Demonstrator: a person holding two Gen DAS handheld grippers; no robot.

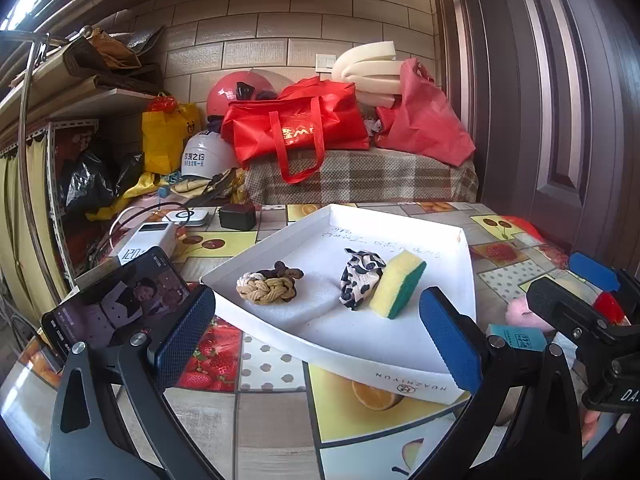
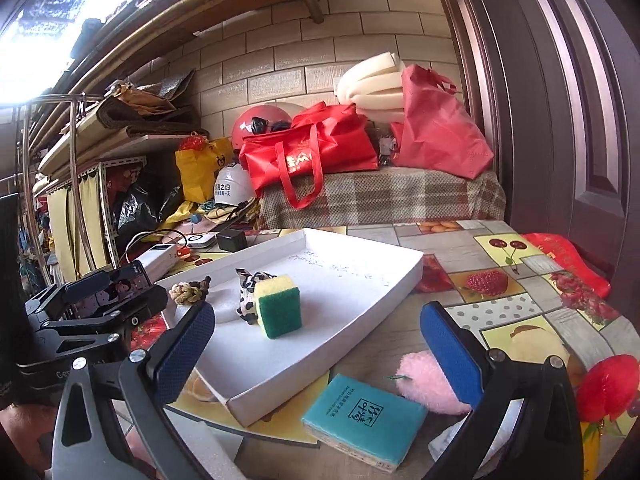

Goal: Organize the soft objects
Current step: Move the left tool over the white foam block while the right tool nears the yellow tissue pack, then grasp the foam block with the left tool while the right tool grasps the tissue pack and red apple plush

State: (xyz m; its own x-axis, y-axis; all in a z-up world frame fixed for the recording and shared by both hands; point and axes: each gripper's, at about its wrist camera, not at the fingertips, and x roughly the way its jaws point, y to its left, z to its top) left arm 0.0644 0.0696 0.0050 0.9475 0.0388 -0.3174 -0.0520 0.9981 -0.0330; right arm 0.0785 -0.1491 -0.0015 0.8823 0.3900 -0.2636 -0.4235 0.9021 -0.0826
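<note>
Left wrist view: left gripper (image 1: 318, 330) wide, empty. White tray (image 1: 466, 280) holds 3 items: braided rope knot (image 1: 266, 283), cow-print scrunchie (image 1: 360, 278), sponge (image 1: 396, 288).

Right wrist view: right gripper (image 2: 318, 350) wide, empty. Outside tray, apparently pending: pink plush (image 2: 426, 382), tissue pack (image 2: 362, 420), red pompom (image 2: 612, 388).
</note>
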